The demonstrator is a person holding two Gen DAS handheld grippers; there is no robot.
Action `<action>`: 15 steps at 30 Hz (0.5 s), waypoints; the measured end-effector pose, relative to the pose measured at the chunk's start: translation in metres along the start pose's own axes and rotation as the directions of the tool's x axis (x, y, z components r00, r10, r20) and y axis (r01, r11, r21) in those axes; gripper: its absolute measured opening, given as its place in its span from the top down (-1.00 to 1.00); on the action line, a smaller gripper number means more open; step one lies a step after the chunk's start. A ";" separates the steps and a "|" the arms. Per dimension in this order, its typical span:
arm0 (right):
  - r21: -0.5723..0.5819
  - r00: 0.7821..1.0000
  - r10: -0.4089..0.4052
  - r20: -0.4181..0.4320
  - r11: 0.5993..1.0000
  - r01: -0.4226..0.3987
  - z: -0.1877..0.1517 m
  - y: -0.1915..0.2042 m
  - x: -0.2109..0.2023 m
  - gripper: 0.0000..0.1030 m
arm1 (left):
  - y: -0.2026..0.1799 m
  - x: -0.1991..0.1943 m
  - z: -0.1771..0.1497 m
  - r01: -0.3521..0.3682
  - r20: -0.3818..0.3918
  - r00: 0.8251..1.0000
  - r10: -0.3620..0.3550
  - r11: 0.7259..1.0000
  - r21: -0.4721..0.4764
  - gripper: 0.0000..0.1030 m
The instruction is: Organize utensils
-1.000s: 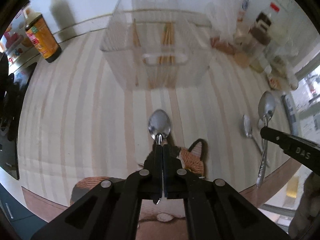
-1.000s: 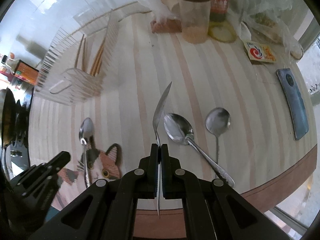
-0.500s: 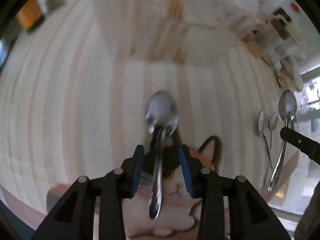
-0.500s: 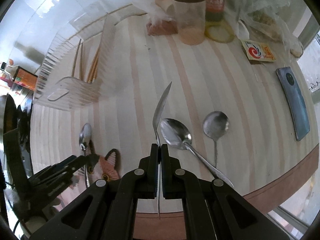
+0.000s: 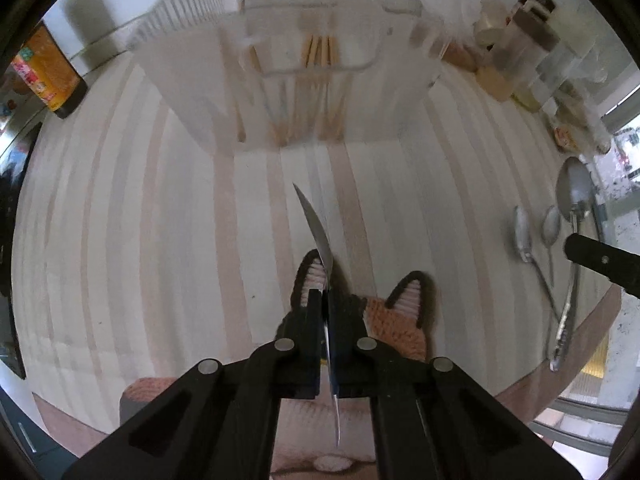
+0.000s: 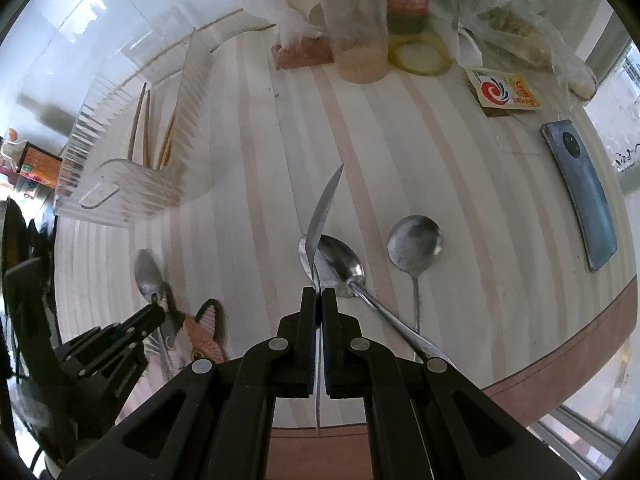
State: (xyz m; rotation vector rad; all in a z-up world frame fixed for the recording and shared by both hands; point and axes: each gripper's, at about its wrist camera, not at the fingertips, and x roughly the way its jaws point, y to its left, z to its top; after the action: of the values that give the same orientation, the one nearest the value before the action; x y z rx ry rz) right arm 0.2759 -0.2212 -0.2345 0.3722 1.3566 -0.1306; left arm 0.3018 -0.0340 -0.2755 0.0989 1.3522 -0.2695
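Left gripper (image 5: 328, 312): closed tight on a spoon (image 5: 316, 224), above the cat mat (image 5: 396, 320)
Right gripper (image 6: 319, 304): closed tight on another spoon (image 6: 322, 216)
Tabletop (image 6: 480, 208): two spoons lying flat; rack (image 5: 288, 80) with chopsticks (image 5: 320, 52) beyond

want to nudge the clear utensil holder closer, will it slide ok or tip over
The clear holder looks like thin, light plastic, so it probably slides easily on the smooth table. It stands tall with chopsticks upright inside; a high push might tip it.
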 end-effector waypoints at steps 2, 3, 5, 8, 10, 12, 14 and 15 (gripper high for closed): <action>-0.004 1.000 0.005 0.006 1.000 -0.005 0.001 0.001 -0.003 0.95 | 0.000 -0.014 -0.002 0.005 0.019 1.000 -0.005 1.000 -0.003 0.99; -0.008 1.000 0.009 0.009 1.000 -0.009 0.001 0.002 -0.006 0.95 | 0.001 -0.019 -0.002 0.005 0.025 1.000 -0.005 1.000 -0.005 0.99; -0.010 1.000 0.012 0.015 1.000 -0.012 0.002 0.003 -0.008 0.95 | 0.004 -0.035 -0.005 0.013 0.049 0.999 -0.012 1.000 -0.023 0.99; -0.014 0.999 0.023 0.029 1.000 -0.022 0.005 0.005 -0.015 0.95 | 0.008 -0.059 -0.004 0.029 0.091 0.996 -0.025 0.998 -0.047 0.99; -0.015 0.999 0.033 0.039 0.999 -0.033 0.007 0.007 -0.020 0.95 | 0.017 -0.077 0.003 0.045 0.124 0.992 -0.037 0.997 -0.063 0.99; -0.016 0.997 0.050 0.050 0.999 -0.049 0.011 0.011 -0.027 0.95 | 0.021 -0.105 0.009 0.066 0.174 0.983 -0.052 0.995 -0.076 0.99; -0.016 0.995 0.078 0.065 0.997 -0.077 0.015 0.016 -0.036 0.95 | 0.022 -0.133 0.022 0.085 0.230 0.971 -0.065 0.993 -0.080 0.99; -0.021 0.993 0.096 0.072 0.995 -0.095 0.019 0.020 -0.041 0.95 | 0.023 -0.147 0.033 0.100 0.250 0.965 -0.079 0.992 -0.075 0.99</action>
State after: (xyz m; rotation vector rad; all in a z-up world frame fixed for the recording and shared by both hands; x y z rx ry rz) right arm 0.2906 -0.2135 -0.1877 0.4131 1.2645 -0.0526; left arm 0.3107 0.0006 -0.1276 -0.0680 1.1204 -0.2884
